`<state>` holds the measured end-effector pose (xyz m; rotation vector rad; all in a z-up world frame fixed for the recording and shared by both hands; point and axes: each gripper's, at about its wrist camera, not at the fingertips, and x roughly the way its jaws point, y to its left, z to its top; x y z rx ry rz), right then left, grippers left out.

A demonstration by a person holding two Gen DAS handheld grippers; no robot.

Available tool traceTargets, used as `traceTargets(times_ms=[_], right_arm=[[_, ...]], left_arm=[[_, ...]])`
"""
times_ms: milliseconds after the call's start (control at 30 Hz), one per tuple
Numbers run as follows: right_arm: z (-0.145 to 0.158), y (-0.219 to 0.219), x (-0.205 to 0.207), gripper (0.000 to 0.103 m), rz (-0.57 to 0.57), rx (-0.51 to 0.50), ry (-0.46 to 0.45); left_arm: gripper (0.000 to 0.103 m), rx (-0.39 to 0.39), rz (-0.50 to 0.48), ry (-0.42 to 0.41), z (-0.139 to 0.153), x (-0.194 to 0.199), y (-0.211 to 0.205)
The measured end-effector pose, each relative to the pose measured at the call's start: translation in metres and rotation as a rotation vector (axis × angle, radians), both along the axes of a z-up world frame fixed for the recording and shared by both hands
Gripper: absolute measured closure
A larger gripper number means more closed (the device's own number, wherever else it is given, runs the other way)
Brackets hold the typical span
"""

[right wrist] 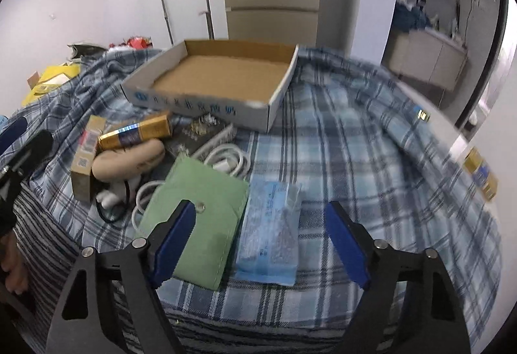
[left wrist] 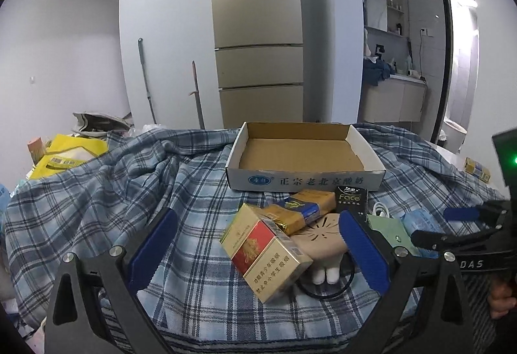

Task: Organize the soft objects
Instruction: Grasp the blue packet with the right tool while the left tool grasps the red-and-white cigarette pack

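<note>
An open, empty cardboard box (left wrist: 368, 157) (right wrist: 278, 95) stands on the plaid cloth. In front of it lies a heap: a red-and-gold cigarette pack (left wrist: 268, 254), a gold-and-blue pack (left wrist: 303, 212) (right wrist: 135, 132), a beige mushroom-shaped soft toy (left wrist: 323, 241) (right wrist: 129, 160), a black "Face" tissue pack (left wrist: 352, 199), a white cable (right wrist: 226, 160), a green felt pouch (right wrist: 200, 212) and a blue face-mask packet (right wrist: 271, 231). My left gripper (left wrist: 255, 244) is open, its jaws either side of the cigarette pack and toy. My right gripper (right wrist: 261, 237) is open above the pouch and mask packet.
A blue plaid cloth (left wrist: 97, 192) (right wrist: 371, 160) covers the surface. Another gold pack (right wrist: 481, 173) lies at the right edge. Yellow bags and clutter (left wrist: 64, 157) sit at the far left. A fridge (left wrist: 258, 31) and leaning poles (left wrist: 145, 82) stand behind.
</note>
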<state>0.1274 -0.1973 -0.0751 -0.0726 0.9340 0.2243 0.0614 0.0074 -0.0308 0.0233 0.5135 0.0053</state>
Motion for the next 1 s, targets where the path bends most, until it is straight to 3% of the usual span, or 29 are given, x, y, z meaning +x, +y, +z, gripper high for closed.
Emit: traceTargets(times_ms=[167, 233, 267, 467, 600, 767, 933, 1000], right_arm=[[-0.012, -0.005, 0.003, 0.043, -0.018, 0.004, 0.052], [-0.014, -0.005, 0.005, 0.063, -0.021, 0.001, 0.062], [-0.015, -0.005, 0.005, 0.065, -0.022, -0.013, 0.067], [-0.017, 0.002, 0.006, 0.066, -0.007, -0.051, 0.064], [-0.02, -0.002, 0.011, 0.07, -0.025, -0.043, 0.072], [-0.006, -0.006, 0.004, 0.075, -0.032, 0.003, 0.004], [0.016, -0.009, -0.007, 0.075, -0.004, 0.114, -0.097], [0.019, -0.009, -0.01, 0.075, 0.016, 0.151, -0.104]], left_arm=[[0.004, 0.007, -0.007, 0.005, 0.0, 0.001, -0.002], [0.007, 0.018, -0.019, 0.011, -0.001, 0.002, -0.004], [0.007, 0.023, -0.022, 0.015, -0.002, 0.002, -0.006], [0.008, 0.024, -0.044, 0.024, -0.001, 0.002, -0.008], [0.008, -0.016, -0.144, 0.11, 0.01, 0.002, 0.006], [0.008, 0.115, -0.202, 0.087, 0.023, 0.0, 0.014], [0.008, 0.145, -0.29, 0.206, 0.008, 0.022, 0.01], [0.008, 0.079, -0.288, 0.287, -0.005, 0.034, 0.013]])
